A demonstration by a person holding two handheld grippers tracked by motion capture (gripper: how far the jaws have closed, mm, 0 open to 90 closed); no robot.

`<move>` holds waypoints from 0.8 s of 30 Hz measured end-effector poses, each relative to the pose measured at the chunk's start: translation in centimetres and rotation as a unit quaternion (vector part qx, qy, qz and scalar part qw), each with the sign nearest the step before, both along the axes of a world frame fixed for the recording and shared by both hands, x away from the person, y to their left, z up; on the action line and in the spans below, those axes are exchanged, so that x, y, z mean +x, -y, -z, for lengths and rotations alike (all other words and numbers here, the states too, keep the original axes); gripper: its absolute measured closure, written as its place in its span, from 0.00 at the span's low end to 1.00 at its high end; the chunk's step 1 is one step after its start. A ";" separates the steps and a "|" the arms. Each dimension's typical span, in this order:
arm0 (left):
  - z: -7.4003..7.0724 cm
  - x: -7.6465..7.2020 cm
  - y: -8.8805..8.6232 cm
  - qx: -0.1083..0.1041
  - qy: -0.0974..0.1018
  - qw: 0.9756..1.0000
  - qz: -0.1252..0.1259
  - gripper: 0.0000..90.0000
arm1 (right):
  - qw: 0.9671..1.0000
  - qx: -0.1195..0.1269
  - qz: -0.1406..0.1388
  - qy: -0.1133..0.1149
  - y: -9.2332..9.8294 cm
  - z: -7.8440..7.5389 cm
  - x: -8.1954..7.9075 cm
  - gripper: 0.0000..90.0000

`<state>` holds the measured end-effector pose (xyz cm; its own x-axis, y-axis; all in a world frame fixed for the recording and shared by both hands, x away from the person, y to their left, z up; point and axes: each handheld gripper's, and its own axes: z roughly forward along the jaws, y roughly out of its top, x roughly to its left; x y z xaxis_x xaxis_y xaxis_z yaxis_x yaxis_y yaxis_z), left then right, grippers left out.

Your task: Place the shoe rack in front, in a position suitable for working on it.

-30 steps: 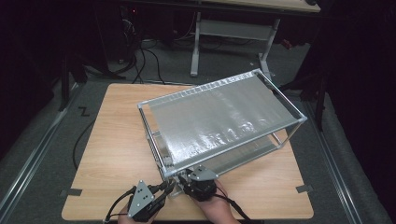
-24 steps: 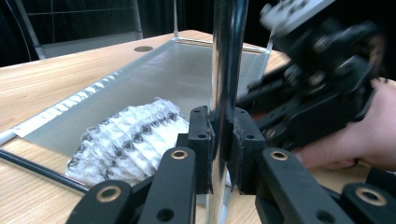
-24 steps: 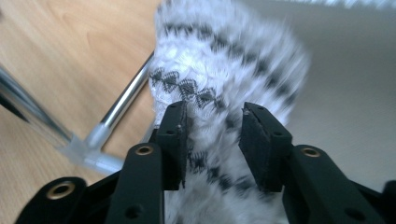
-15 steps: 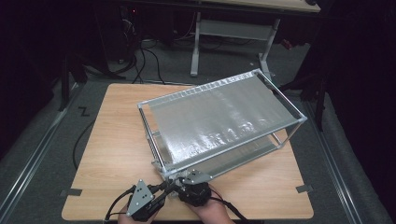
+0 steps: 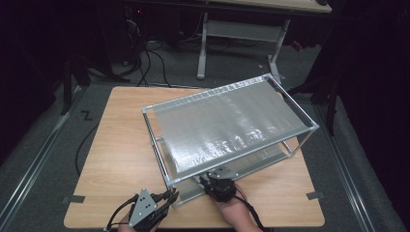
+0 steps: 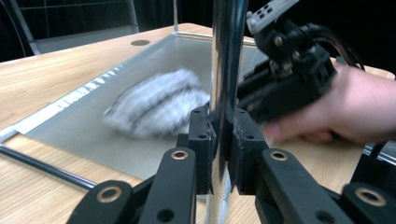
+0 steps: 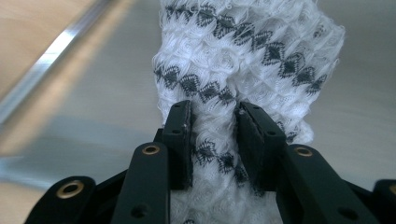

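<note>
My left gripper [image 6: 219, 140] is clamped on the rack's upright chrome post [image 6: 227, 56], which runs straight up between its pads, steadying the metal rack [image 5: 232, 121] at its near corner. Beyond those jaws and a little to their left, the white knitted cloth [image 6: 159, 105] with its dark pattern lies bunched on the rack's lower shelf [image 6: 84, 126]. My right gripper [image 7: 214, 140] reaches in under the top shelf; its jaws have just been closing, and the cloth [image 7: 243, 60] sits squeezed between the pads, most of it ahead of the tips. I judge the grasp is just being made. Next I need a firm pinch, then a level pull out toward me, keeping clear of the post.
</note>
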<state>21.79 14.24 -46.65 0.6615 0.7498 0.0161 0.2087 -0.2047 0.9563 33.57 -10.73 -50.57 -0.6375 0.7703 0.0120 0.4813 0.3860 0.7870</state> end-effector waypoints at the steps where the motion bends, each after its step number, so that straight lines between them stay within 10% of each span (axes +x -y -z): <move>1: 0.1 -0.2 -0.1 -0.001 0.002 1.000 -0.001 0.90 | 1.000 0.000 -0.003 0.007 0.6 0.0 0.4 0.73; 9: 0.3 -0.8 -0.4 -0.009 0.006 1.000 -0.005 0.90 | 0.998 -0.009 0.068 0.005 6.7 -0.2 2.4 0.73; 24: 0.2 -1.1 -1.1 0.001 0.008 1.000 -0.002 0.90 | 0.982 -0.040 0.180 0.029 15.8 -0.3 5.5 0.71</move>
<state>20.69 15.31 -46.80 0.6577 0.7527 0.0288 0.1942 -0.2064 0.9590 39.04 -26.51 -50.23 -0.3220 0.9427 -0.0868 0.5533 0.2618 0.7908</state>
